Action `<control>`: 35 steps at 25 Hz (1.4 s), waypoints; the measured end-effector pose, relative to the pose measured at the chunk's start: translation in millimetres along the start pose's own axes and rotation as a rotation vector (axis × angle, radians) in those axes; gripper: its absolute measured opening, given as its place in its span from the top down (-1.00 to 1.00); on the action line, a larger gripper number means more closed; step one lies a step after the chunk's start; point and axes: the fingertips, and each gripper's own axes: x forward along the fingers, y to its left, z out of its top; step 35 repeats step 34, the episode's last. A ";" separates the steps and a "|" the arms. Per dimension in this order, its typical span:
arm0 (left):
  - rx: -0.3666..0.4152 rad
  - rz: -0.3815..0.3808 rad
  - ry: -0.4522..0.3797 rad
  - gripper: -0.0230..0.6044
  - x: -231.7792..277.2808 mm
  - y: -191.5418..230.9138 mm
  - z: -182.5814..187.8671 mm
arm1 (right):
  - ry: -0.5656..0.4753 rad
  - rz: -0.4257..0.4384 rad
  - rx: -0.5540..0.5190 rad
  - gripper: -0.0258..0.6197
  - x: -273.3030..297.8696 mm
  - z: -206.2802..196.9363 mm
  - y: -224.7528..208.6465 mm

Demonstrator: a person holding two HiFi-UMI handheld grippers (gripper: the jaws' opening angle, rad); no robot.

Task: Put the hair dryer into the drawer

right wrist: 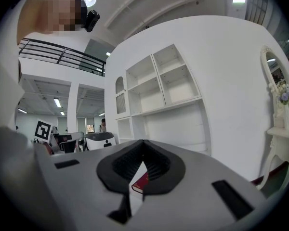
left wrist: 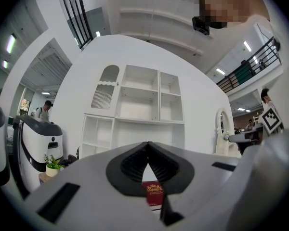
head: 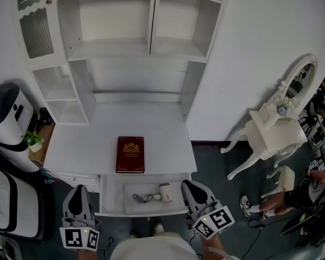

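In the head view a white hair dryer (head: 164,192) lies in the open drawer (head: 144,212) of the white desk (head: 76,148), its dark cord (head: 142,198) coiled to its left. Neither gripper touches it. My left gripper (head: 80,189) is held outside the drawer's left front corner, jaws shut and empty. At the drawer's right front corner my right gripper (head: 189,184) is also shut, with nothing in it. In the left gripper view the fingertips (left wrist: 147,144) meet, and a red book (left wrist: 153,193) shows beyond them. The right gripper view has its gripper (right wrist: 143,141) closed the same way.
A red book (head: 130,155) lies on the desk top just behind the drawer. White shelves (head: 135,47) rise at the back. Two white machines (head: 8,121) and a small plant (head: 33,140) stand left. A white stool with a mirror (head: 276,131) and a person's legs (head: 271,202) are right.
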 end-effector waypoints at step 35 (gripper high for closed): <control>-0.003 0.004 0.000 0.88 -31.2 -8.5 1.5 | 0.001 0.023 -0.012 0.90 -19.4 -2.0 19.0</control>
